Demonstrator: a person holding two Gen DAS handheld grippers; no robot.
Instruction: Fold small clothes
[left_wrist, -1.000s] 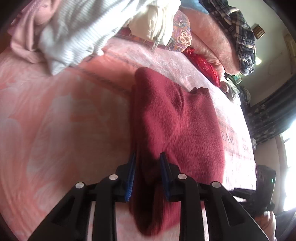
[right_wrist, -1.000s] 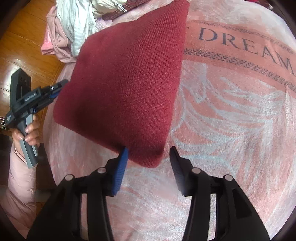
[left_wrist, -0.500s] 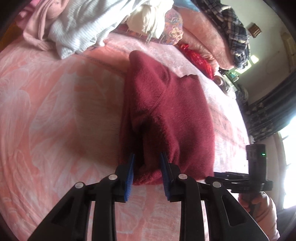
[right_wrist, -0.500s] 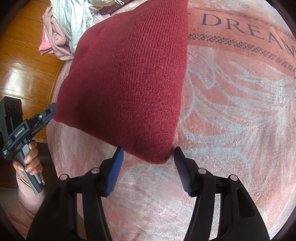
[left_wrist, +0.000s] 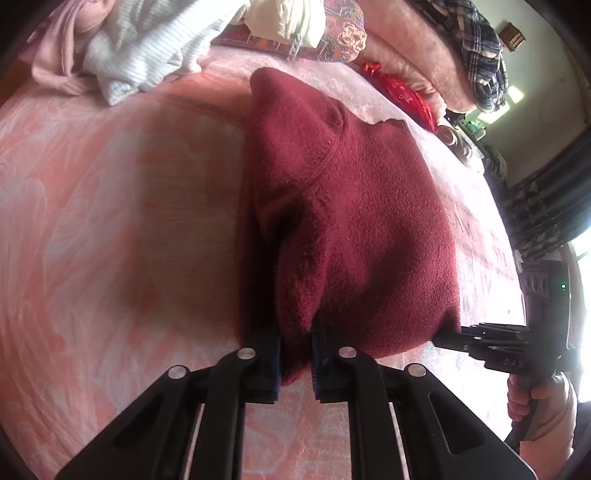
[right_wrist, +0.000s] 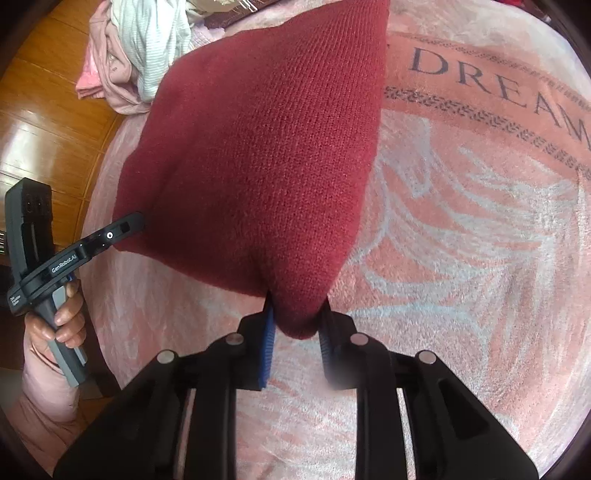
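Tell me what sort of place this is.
Probably a bedroom: a pink floral blanket printed "DREAM" covers a bed, loose clothes pile at its far end, and an orange wooden floor lies beside it.

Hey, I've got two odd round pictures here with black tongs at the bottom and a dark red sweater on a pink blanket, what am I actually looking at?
There is no robot here: a person holds a hand-held tool with two-finger tongs in each hand. Each tool carries a wide-angle camera looking along its fingers, hence the round, bent pictures.

One picture comes from the left tongs, the other from the right tongs. Each also shows the other tool off to the side.

A folded dark red sweater lies on a pink blanket printed with letters. Both tongs have just been closing, and each now pinches a near corner of the sweater. A pile of pale clothes waits further back.
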